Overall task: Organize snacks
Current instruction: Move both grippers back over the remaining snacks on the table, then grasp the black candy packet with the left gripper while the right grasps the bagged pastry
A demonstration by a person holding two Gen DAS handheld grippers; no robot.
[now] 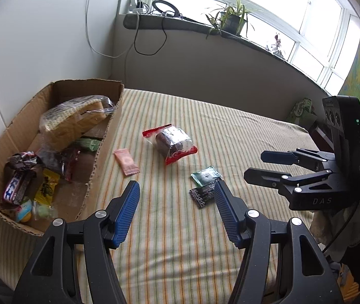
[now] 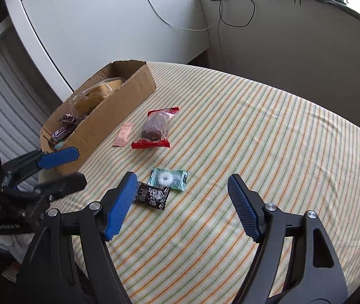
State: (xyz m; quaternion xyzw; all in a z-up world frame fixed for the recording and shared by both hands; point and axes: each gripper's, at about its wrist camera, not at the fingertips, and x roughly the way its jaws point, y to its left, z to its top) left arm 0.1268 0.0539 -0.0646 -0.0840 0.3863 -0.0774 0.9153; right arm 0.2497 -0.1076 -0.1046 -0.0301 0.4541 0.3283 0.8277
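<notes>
Hiding part of the black packet (image 2: 152,195), right gripper (image 2: 182,204) gapes empty

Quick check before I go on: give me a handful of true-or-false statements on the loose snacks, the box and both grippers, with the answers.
1. Four wrapped snacks lie loose on the striped cloth. True: a pink packet, a red-wrapped cake, a green mint and a black packet.
2. The cardboard box is empty. False: it already holds a bag of bread and several sweets.
3. The left gripper holds the pink packet. False: its jaws are open and empty; the packet lies on the cloth.
4. The right gripper is open with nothing between its fingers. True.
5. The green mint and black packet lie next to each other. True.
6. The red-wrapped cake sits inside the box. False: it lies on the cloth beside the box.
</notes>
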